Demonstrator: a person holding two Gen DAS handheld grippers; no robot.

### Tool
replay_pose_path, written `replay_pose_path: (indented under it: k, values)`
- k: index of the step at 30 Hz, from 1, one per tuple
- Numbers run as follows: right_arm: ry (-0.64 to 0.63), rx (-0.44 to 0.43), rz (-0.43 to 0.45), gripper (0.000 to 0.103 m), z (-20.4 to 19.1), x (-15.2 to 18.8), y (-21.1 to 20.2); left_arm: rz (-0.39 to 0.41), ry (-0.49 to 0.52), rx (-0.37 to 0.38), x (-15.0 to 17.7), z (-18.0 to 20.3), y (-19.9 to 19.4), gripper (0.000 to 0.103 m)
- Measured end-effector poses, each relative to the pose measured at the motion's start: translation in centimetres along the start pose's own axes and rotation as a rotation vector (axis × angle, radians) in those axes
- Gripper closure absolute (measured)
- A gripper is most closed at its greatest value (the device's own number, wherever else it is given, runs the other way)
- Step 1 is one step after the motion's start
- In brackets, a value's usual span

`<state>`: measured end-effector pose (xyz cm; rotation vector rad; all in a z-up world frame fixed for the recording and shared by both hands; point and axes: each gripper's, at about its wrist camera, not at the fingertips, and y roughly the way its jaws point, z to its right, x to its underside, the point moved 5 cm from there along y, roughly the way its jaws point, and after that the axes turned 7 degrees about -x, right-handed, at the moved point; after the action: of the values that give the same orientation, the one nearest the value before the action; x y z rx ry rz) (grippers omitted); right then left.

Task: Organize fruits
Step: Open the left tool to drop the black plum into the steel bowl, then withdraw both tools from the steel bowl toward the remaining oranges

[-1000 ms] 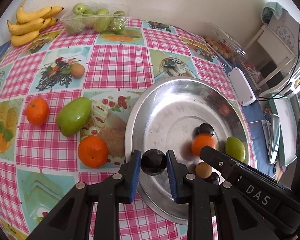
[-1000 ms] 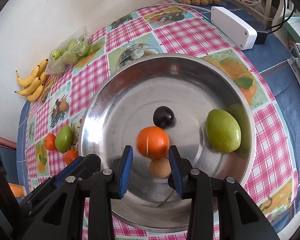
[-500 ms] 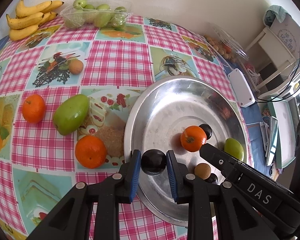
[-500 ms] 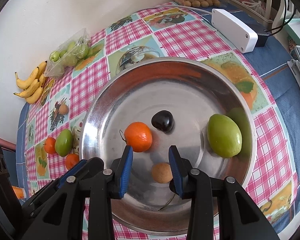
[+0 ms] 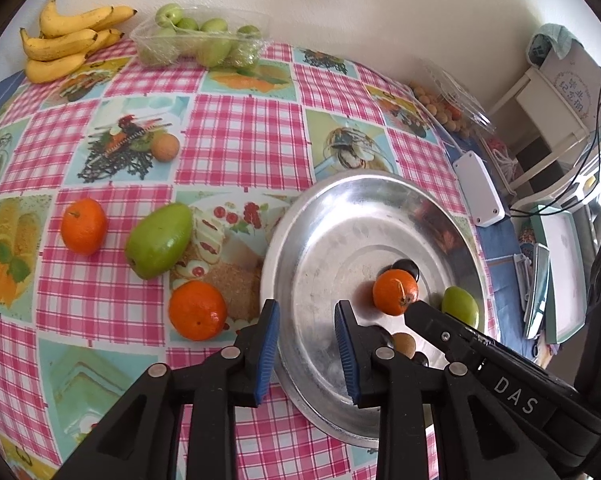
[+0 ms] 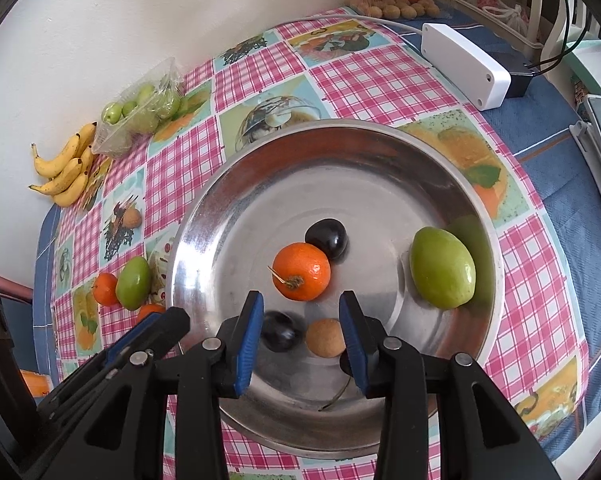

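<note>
A large steel bowl (image 5: 324,220) (image 6: 380,152) sits on the checked tablecloth. It holds an orange (image 6: 301,271) (image 5: 395,291), a green mango (image 6: 442,267) (image 5: 460,307), a brown round fruit (image 6: 325,337), a dark plum (image 6: 326,238) behind the orange and another dark plum (image 6: 281,336), blurred, near the bowl's front. My left gripper (image 5: 306,344) is open and empty over the bowl's near-left rim. My right gripper (image 6: 300,336) is open and empty over the bowl's front. On the cloth left of the bowl lie two oranges (image 5: 197,310) (image 5: 83,225), a green mango (image 5: 159,234) and a brown fruit (image 5: 164,146).
Bananas (image 5: 66,42) and a clear tray of green fruit (image 5: 200,42) lie at the back by the wall. A white box (image 6: 462,65) with a cable and a clear tray of small brown fruit (image 6: 396,8) stand at the right. A stem lies in the bowl's front.
My left gripper opened and let go of the dark plum, which now lies blurred in the bowl's front. The orange has shifted in the bowl, next to the other plum.
</note>
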<state>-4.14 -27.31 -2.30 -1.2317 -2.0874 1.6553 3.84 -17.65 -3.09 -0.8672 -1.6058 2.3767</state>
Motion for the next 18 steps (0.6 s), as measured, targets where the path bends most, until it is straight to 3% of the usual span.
replay_pose_path:
  k: [4,8,18]
  values:
    - [0.000,0.010,0.001,0.062,0.0,0.1,-0.5,0.019,-0.021,-0.050,-0.5,-1.2,-0.8,0.070]
    - [-0.009,0.026,-0.014,0.062,-0.2,0.4,-0.5,0.034,-0.066,-0.094,-0.8,-3.2,-1.3,0.061]
    - [-0.045,0.062,-0.041,0.062,-0.8,1.1,-0.6,0.041,-0.101,-0.203,-0.8,-6.9,-1.7,0.050]
